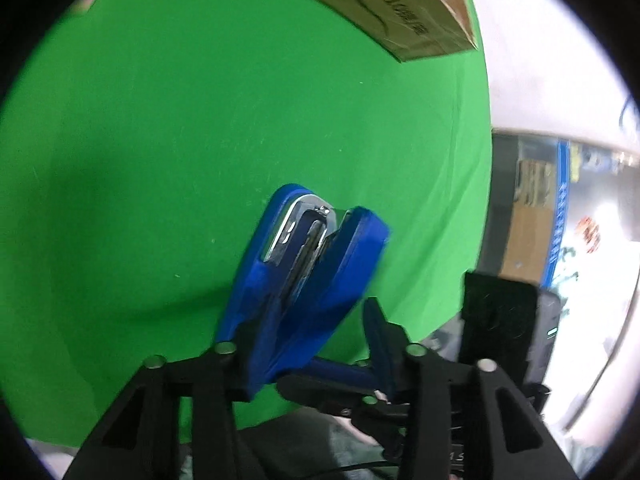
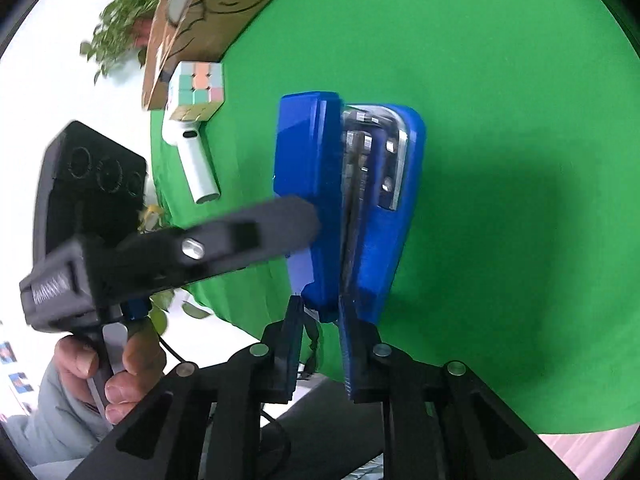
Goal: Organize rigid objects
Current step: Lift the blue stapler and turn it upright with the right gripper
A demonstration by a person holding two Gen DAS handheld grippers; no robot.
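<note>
two grippers on one stapler: handling notes

**position.** the blue stapler is off the green cloth and sits in the centre of the right wrist view, nose toward the top of the frame. its hinge end is at lower centre, between the fingers of the right gripper. in the left wrist view it rises from lower centre, tilted to the right.

**tool state.**
- right gripper: both fingers are closed against the hinge end and hold the stapler.
- left gripper: the stapler lies against one finger. green shows between the body and the other finger, so this gripper looks unclamped. in the right wrist view, one of its fingers touches the flat side of the stapler from the left.

**handling.**
- the body is stiff plastic over a steel magazine. it should not deform under finger pressure.
- it is probably moderately heavy for its size, with the weight toward the metal nose.
- a hold at the hinge end leaves a long lever, so the nose is likely to sag or twist.
- the plastic faces look smooth, so slip is possible.
- the two halves pivot. squeezing across top and base may close them or fire a staple.
- the better hold is judged to be across the flat sides, near mid-length.

**surroundings.** a pastel puzzle cube and a white handheld device lie at upper left, near a cardboard box.
</note>
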